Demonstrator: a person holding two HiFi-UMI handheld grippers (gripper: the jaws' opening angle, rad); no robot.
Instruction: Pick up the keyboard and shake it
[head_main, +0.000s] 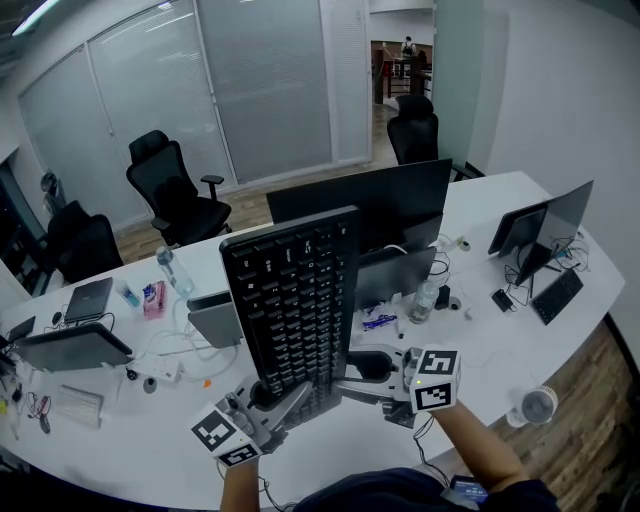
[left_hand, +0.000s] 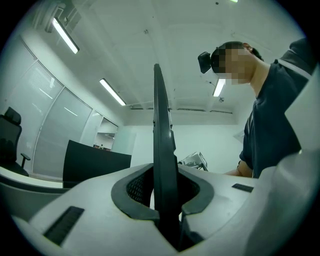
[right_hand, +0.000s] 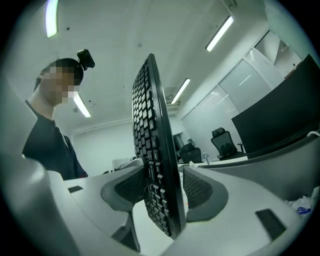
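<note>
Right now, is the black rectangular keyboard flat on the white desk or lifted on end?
Lifted on end: the keyboard stands upright, held above the desk.

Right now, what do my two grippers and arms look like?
Your left gripper and right gripper are light grey plastic with dark textured pads, each carrying a white cube of black square markers. Bare forearms; dark blue top.

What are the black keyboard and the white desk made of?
Keyboard: probably matte black plastic, judging by its moulded keycaps and thin rigid body. Desk: smooth white top with faint sheen, perhaps laminate; its look alone leaves that open.
</note>
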